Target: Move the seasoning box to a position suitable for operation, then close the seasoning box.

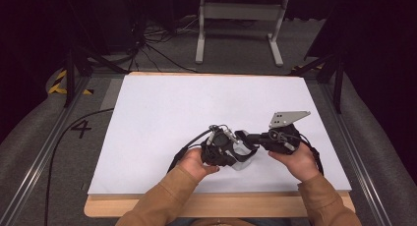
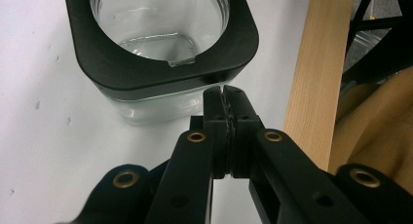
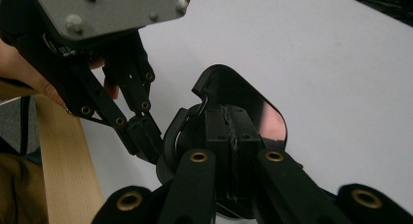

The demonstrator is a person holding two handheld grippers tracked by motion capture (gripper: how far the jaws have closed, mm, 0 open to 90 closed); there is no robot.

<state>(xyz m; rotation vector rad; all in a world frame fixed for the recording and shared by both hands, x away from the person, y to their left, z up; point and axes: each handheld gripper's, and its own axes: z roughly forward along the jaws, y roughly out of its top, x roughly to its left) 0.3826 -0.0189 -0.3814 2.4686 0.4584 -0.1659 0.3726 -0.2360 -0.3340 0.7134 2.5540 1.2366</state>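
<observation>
1. We see a clear glass jar with a square black collar standing on the white counter, near its front edge and between the two hands.
2. In the left gripper view the jar's mouth is open and its inside looks empty; the black collar rings the top.
3. The left claw is clenched — its jaws meet with nothing between them, their tips touching or just short of the collar's near edge; we cannot tell which.
4. In the right gripper view the right claw is clenched too, its jaws pressed together over a glossy black lid; whether they actually pinch the lid's edge we cannot tell.
5. That view also shows the left claw reaching in from the left, its tip at the lid's rim.
6. The high view shows the left hand and right hand — tan sleeves behind them — with the light wooden counter edge running below.
</observation>
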